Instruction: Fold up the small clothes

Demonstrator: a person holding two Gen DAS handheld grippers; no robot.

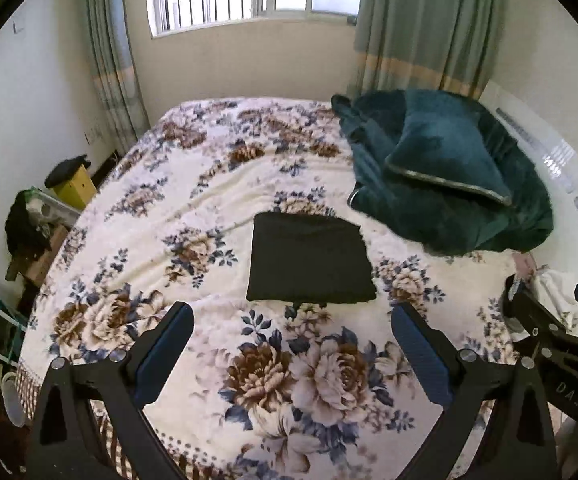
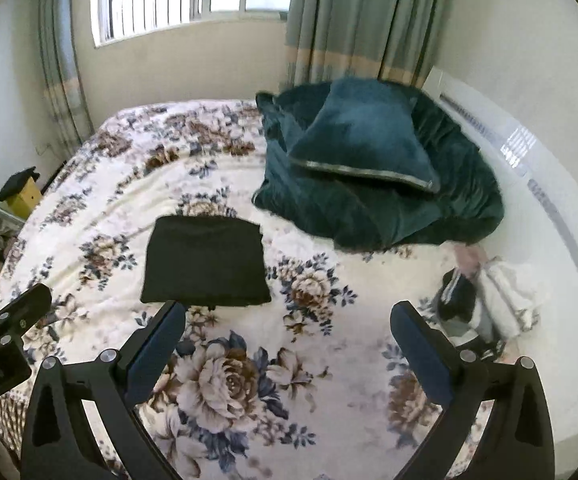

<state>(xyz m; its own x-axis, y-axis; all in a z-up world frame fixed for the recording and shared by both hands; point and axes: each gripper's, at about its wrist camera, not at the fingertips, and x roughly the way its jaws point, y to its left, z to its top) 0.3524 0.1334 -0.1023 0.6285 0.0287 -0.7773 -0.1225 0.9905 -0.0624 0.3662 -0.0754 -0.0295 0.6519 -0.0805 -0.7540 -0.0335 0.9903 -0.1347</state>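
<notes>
A black garment, folded into a flat rectangle, lies on the floral bedspread; it shows left of centre in the right wrist view. My left gripper is open and empty, held above the bed just short of the garment's near edge. My right gripper is open and empty, to the right of the garment and a little nearer. A small pile of white, grey and black clothes lies at the bed's right side, beyond my right gripper's right finger. The right gripper's body shows in the left wrist view.
A teal blanket with a teal pillow is heaped at the far right of the bed. A white wall panel runs along the right. Boxes and clutter stand on the floor left of the bed. Curtains and a window are behind.
</notes>
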